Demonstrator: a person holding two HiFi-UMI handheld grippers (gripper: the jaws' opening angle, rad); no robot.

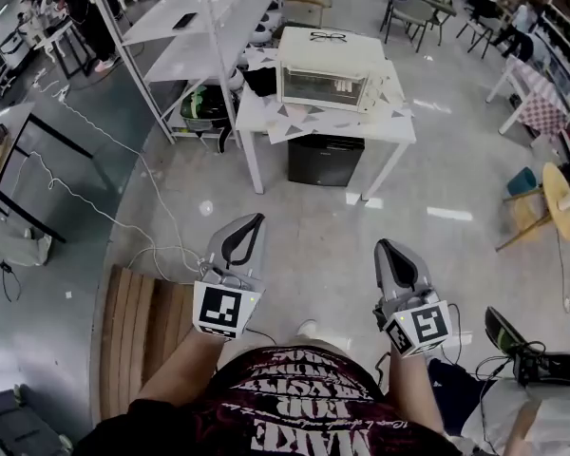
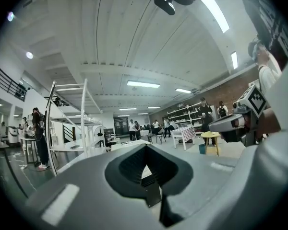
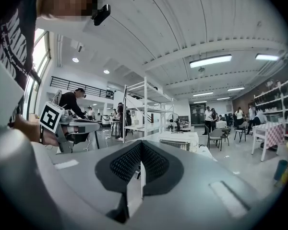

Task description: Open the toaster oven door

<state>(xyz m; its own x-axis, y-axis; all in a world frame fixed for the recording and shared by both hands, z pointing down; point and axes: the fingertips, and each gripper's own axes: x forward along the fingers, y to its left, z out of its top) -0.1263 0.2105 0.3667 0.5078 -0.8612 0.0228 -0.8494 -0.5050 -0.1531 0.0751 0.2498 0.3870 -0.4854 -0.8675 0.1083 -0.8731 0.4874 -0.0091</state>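
Note:
The toaster oven is cream-white with a glass door that stands shut, and a pair of glasses lies on its top. It sits on a white table several steps ahead of me. My left gripper and right gripper are held low in front of my body, far short of the oven, both shut with nothing between the jaws. In the right gripper view the oven shows just beyond the shut right gripper. In the left gripper view the shut left gripper hides it.
A black box stands under the table. A white shelving rack is to the table's left. A wooden pallet and cables lie on the floor at my left. A round yellow stool stands right. People are at the far back.

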